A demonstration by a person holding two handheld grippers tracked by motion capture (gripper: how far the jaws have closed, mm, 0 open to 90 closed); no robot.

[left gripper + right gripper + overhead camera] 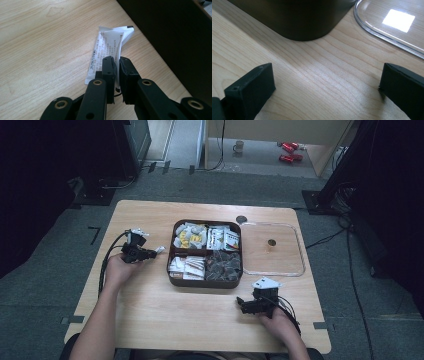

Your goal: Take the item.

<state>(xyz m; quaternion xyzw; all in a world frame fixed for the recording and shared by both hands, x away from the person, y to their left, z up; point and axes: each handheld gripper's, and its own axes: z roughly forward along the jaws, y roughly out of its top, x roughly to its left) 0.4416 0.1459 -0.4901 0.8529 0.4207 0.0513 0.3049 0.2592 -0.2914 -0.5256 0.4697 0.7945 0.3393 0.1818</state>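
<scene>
- A small white sachet (107, 47) with printed text is seen lying flat on the pale wooden desk (37, 50), just left of the dark brown tray (172, 270), close to its wall but apart from it.
- Its long axis is seen to run straight away from the left gripper (116, 67), roughly along the tray's wall; the near end is tucked between the gripper's pads.
- The left gripper is held nearly closed: a narrow slit is left between its jaws, with the sachet's near edge in it. Whether the pads are pressing on the sachet cannot be told.
- In the high view the left gripper (142, 252) is seen just beside the sachet (159, 249), so the left hand is by far the nearer.
- The right gripper (245, 305) is rested on the desk near the tray's front right corner, well apart from the sachet, with its jaws spread wide and nothing between them.
- A clear lid (272, 249) is laid to the right of the tray, whose four compartments are filled with packets.
</scene>
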